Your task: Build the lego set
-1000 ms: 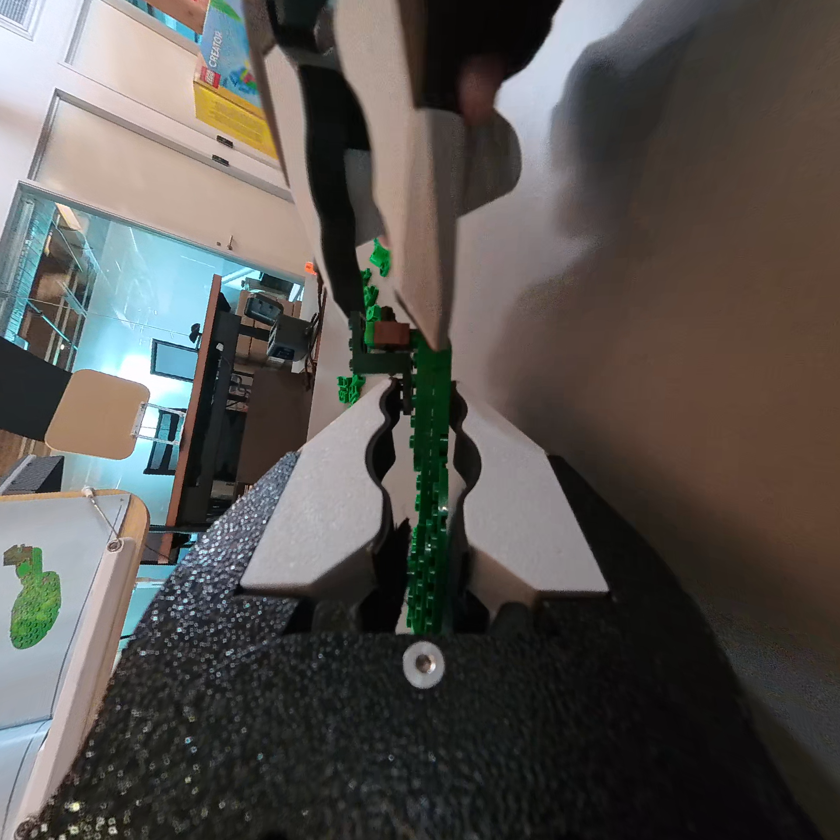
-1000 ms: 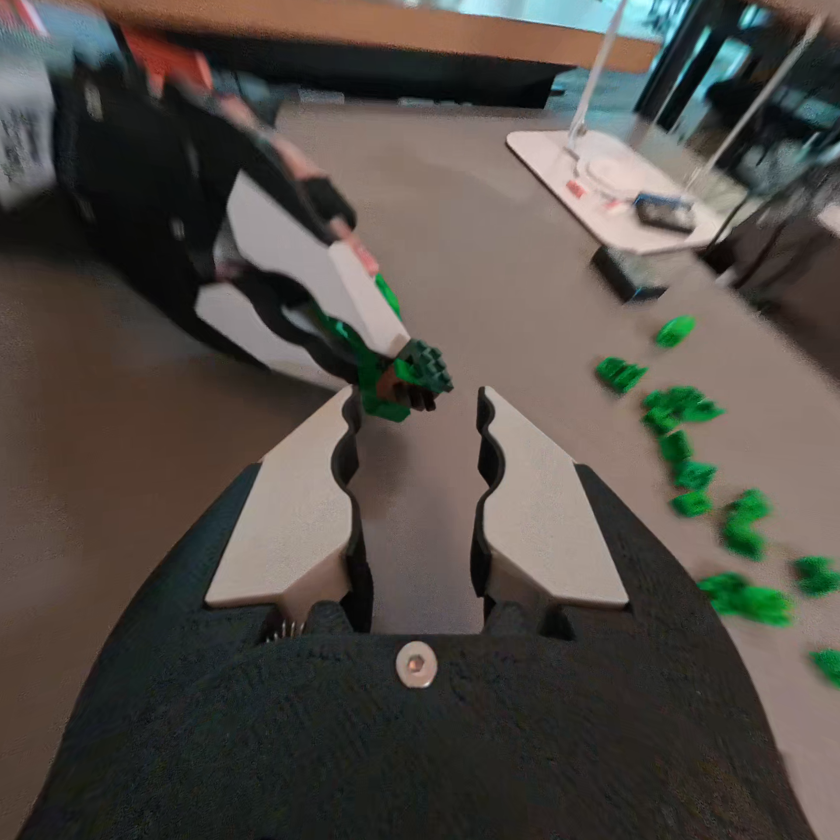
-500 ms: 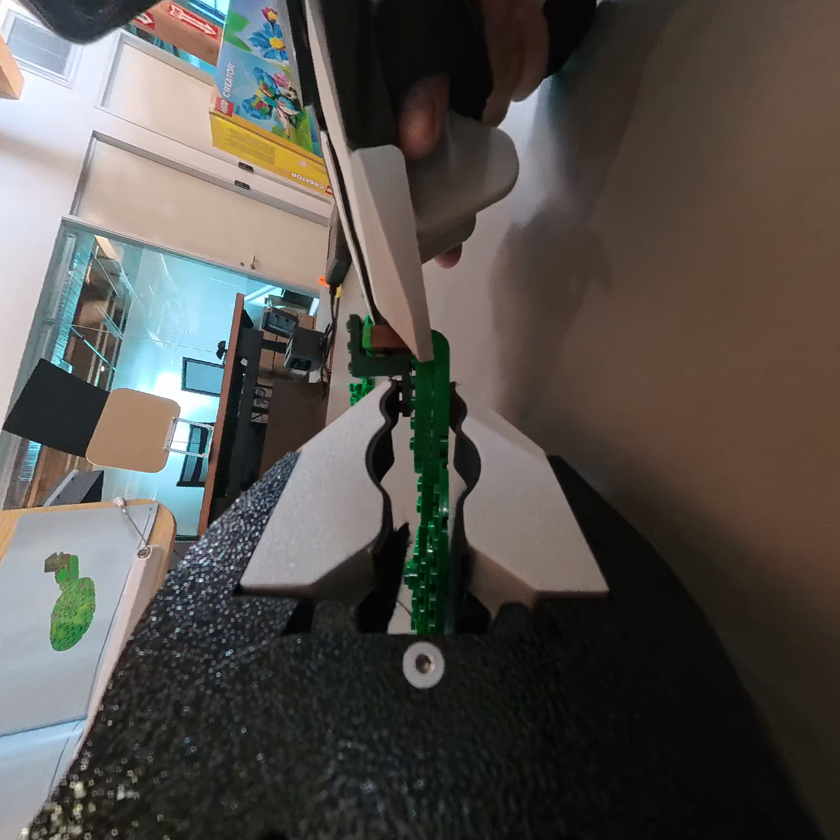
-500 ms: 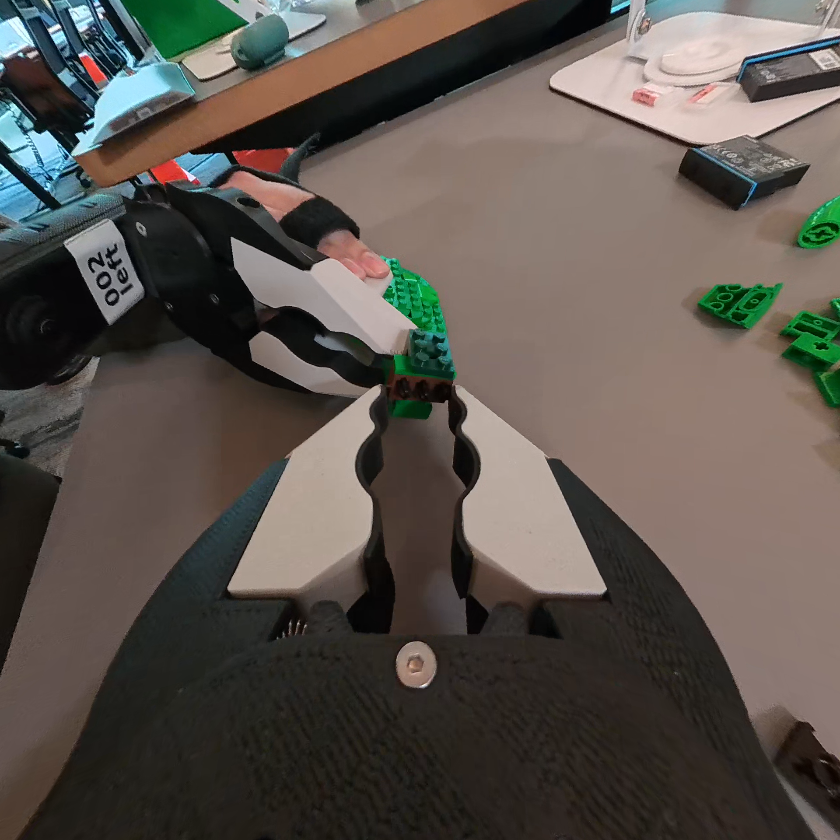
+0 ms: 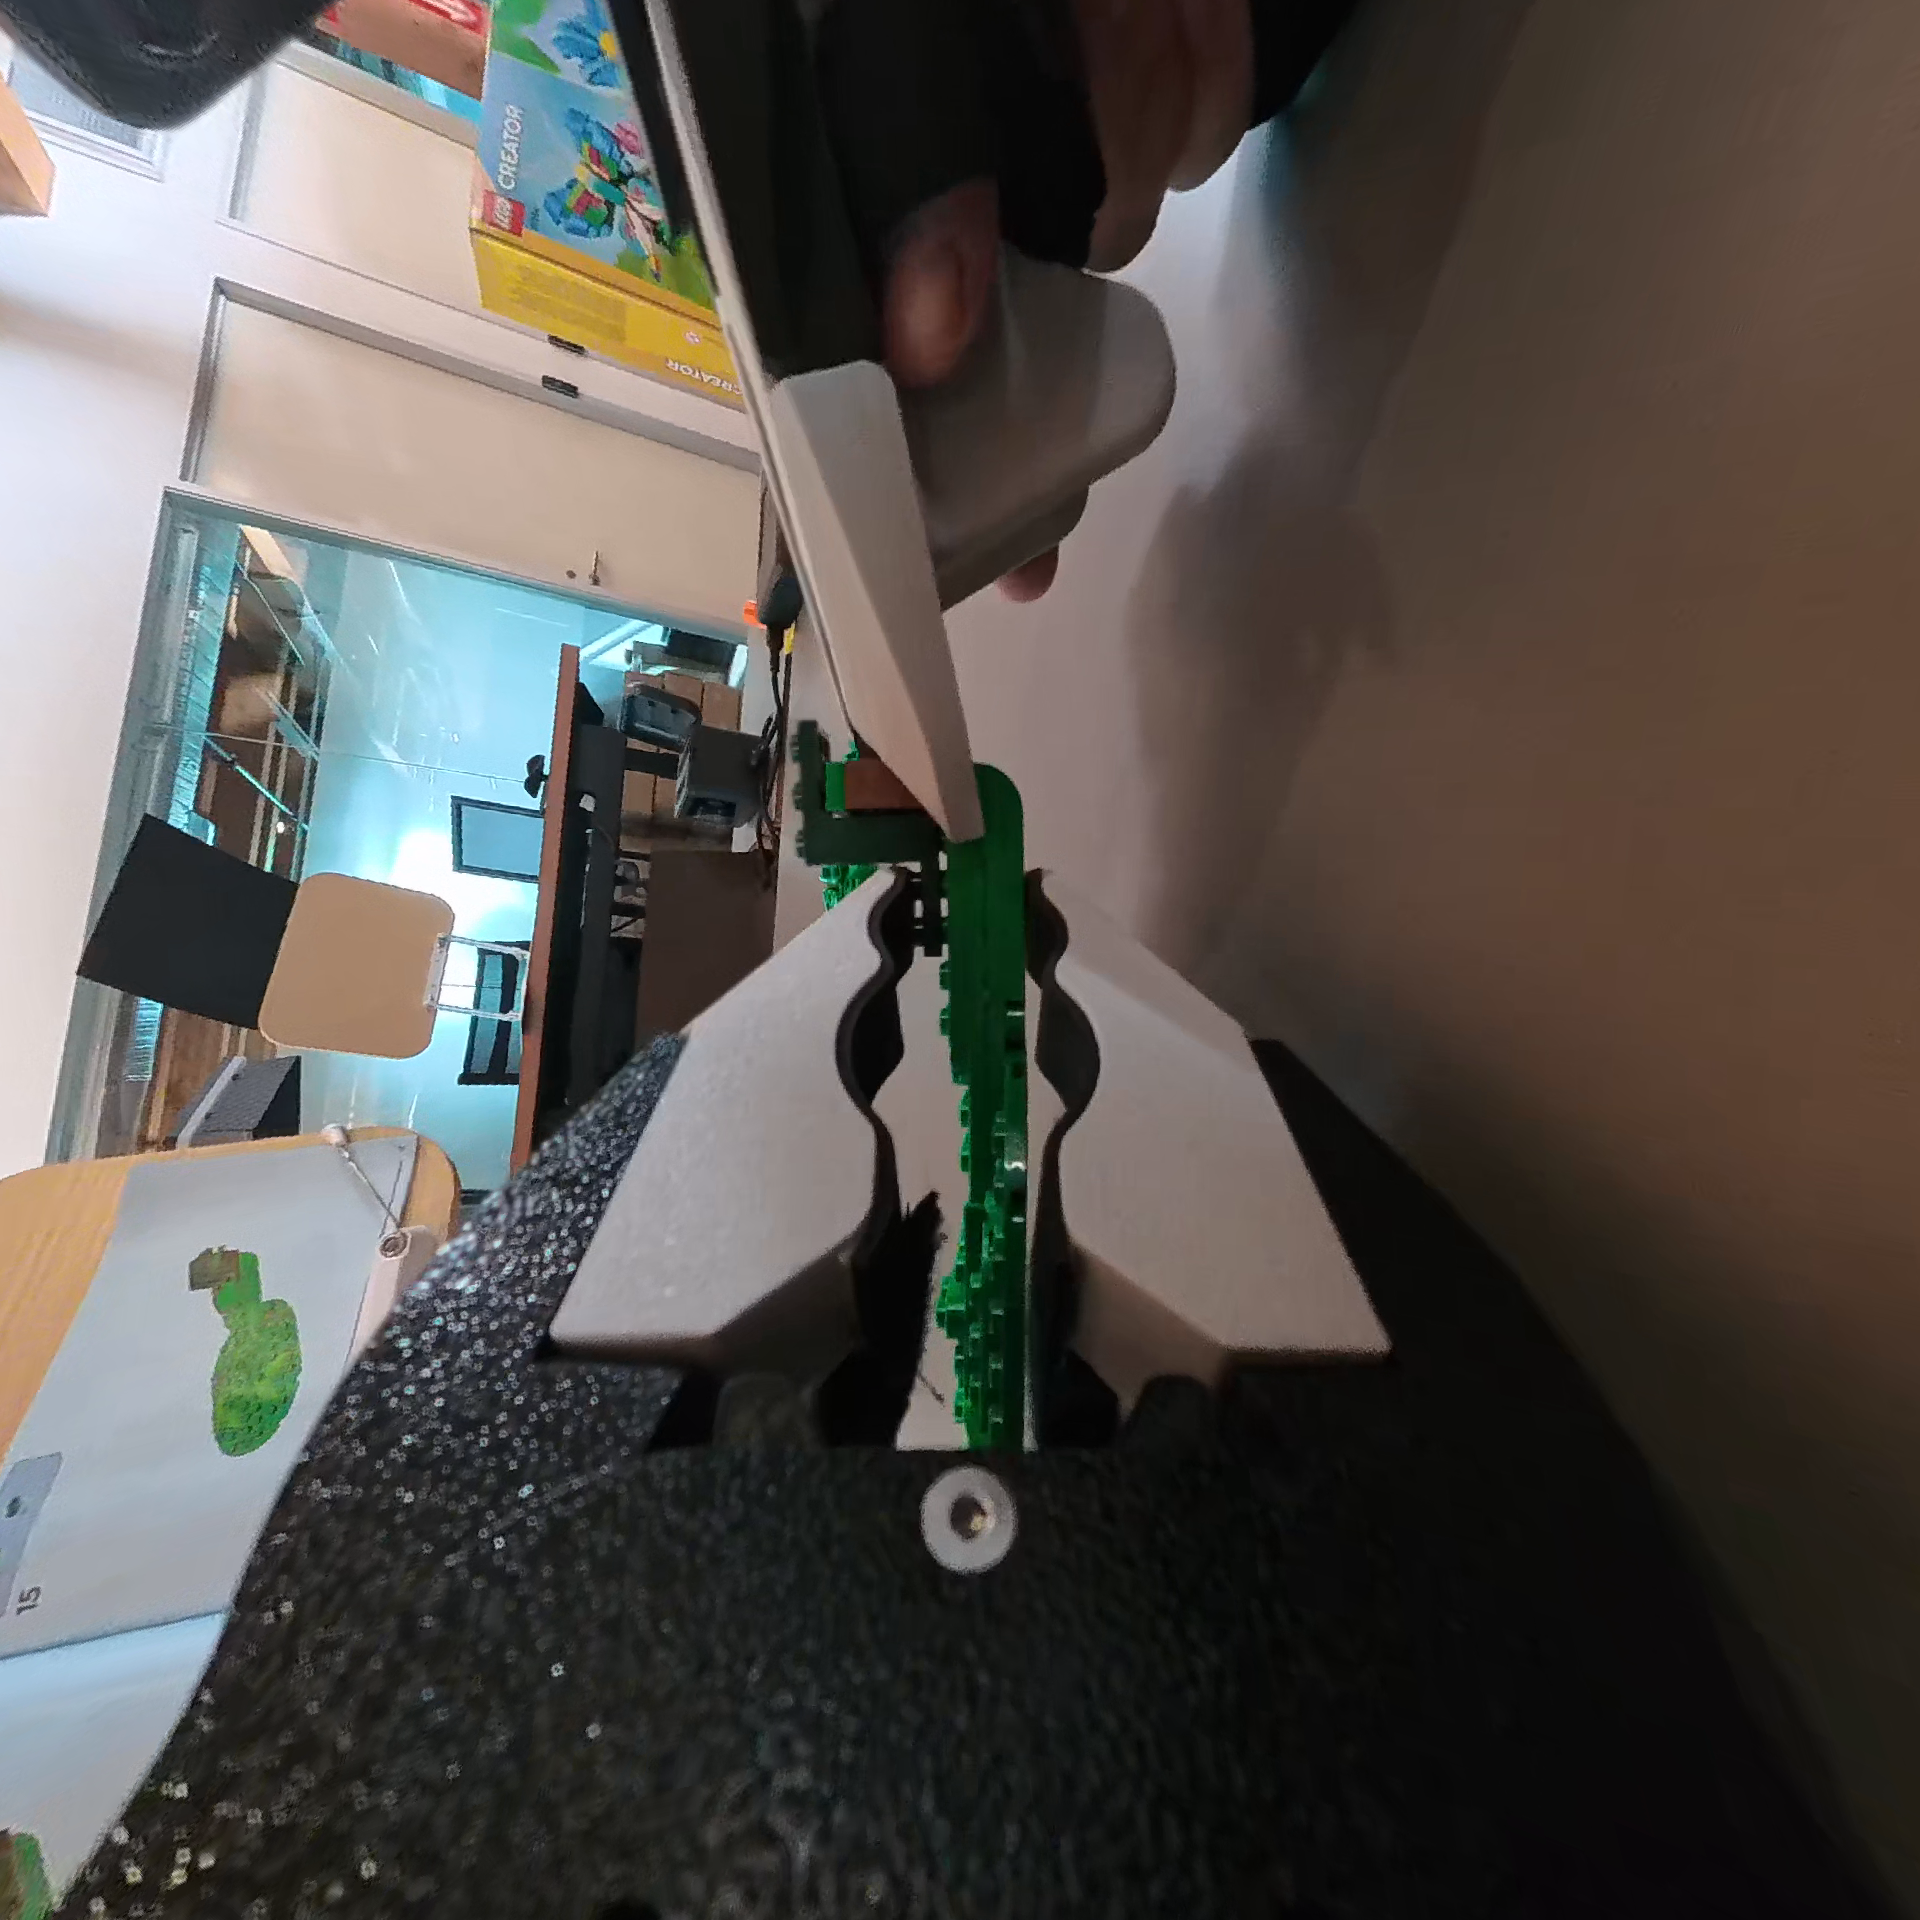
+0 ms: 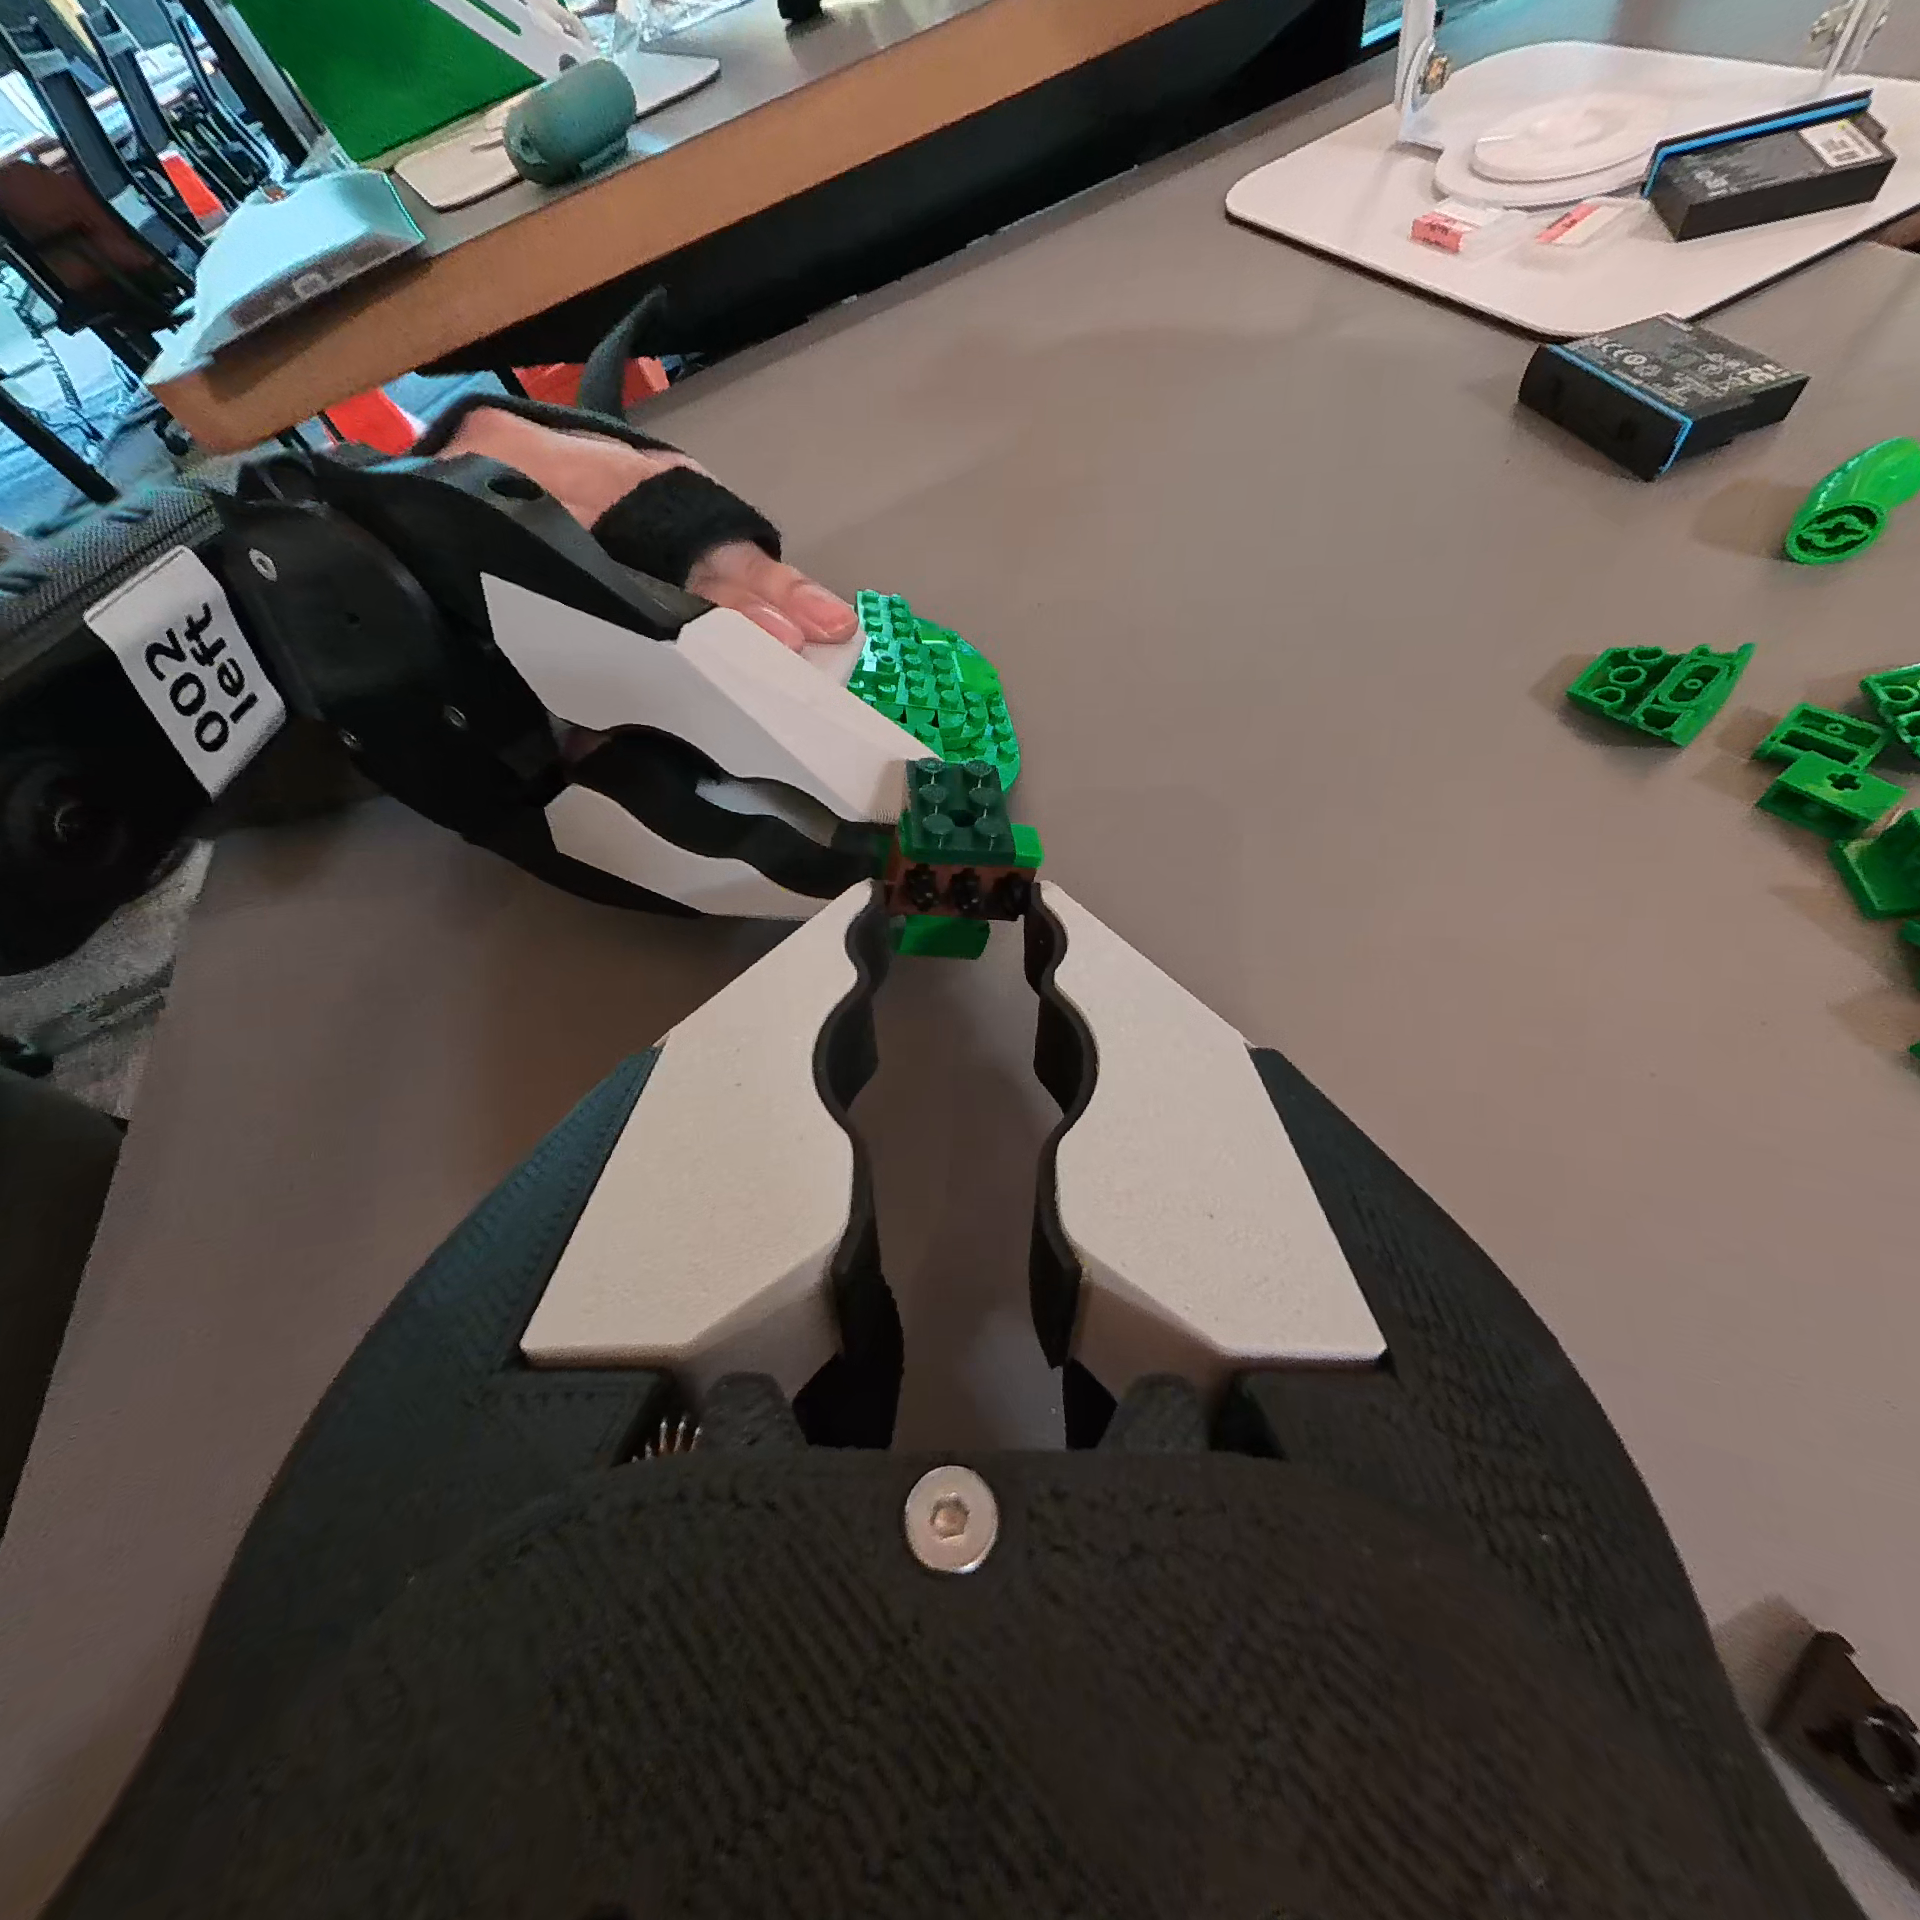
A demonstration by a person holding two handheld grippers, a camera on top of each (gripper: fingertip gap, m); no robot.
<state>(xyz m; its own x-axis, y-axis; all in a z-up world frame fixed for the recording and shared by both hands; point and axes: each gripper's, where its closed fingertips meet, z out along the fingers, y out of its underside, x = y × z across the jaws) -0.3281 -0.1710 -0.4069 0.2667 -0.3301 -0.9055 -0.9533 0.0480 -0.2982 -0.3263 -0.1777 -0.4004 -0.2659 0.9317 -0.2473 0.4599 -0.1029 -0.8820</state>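
Grey table (image 6: 1351, 727): green plate (image 6: 935, 675) points away, edge-up.

Loose bricks (image 6: 1662, 694) — right of model (image 6: 940, 717)

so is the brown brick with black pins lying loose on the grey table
No, the brown brick with black pins sits attached under dark green plates on the green build, between the right hand-held gripper tips.

Probably an office: a glass partition (image 5: 343, 831) with desks and a monitor behind it, beyond the grey table (image 6: 1247, 623).
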